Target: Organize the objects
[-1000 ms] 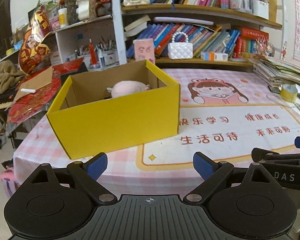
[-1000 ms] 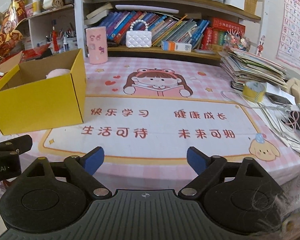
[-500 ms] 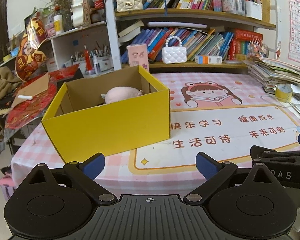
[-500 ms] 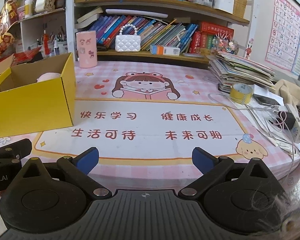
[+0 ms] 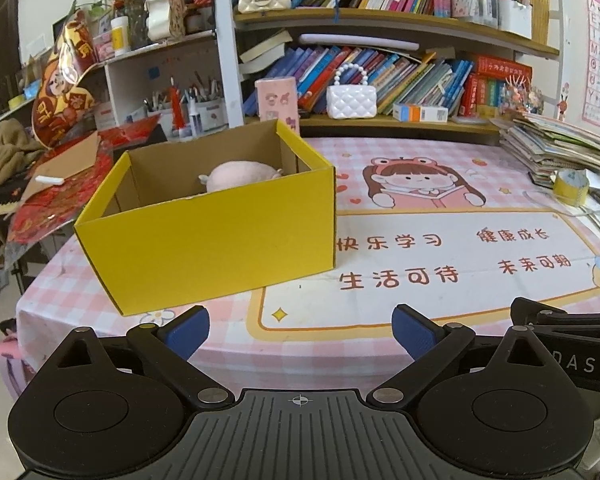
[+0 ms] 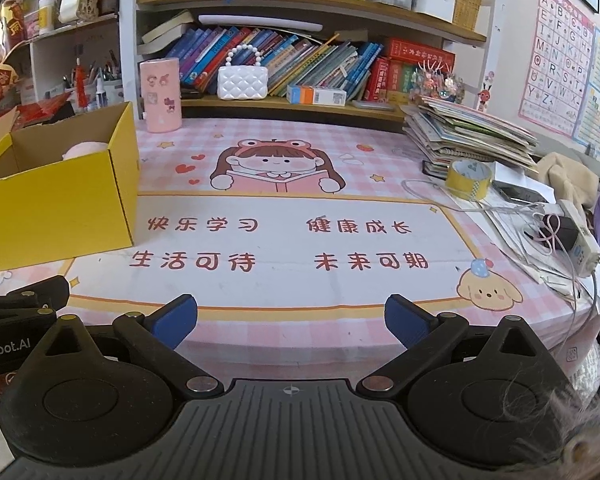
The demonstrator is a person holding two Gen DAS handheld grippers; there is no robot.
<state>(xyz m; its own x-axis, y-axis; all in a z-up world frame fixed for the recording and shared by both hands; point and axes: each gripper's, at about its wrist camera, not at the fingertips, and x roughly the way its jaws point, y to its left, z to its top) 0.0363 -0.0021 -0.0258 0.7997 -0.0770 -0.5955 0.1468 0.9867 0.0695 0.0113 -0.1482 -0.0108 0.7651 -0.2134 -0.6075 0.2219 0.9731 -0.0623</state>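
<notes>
We carry two matching tools. Our left gripper [image 5: 300, 332] is matte black plastic, with a ribbed grey-black deck bearing a small white crosshair mark, two round discs at its sides, triangular cut-outs in the linkage arms, silver rivet heads at the pivots, and blue pads on its fingertips [image 5: 188, 330]. Our right gripper [image 6: 290, 318] looks the same, blue pads [image 6: 404, 324] included. White lettering marks the black flank of each tool as seen from the other's camera.

Pink plush [image 5: 236, 174] inside open yellow box [image 5: 220, 240]
</notes>
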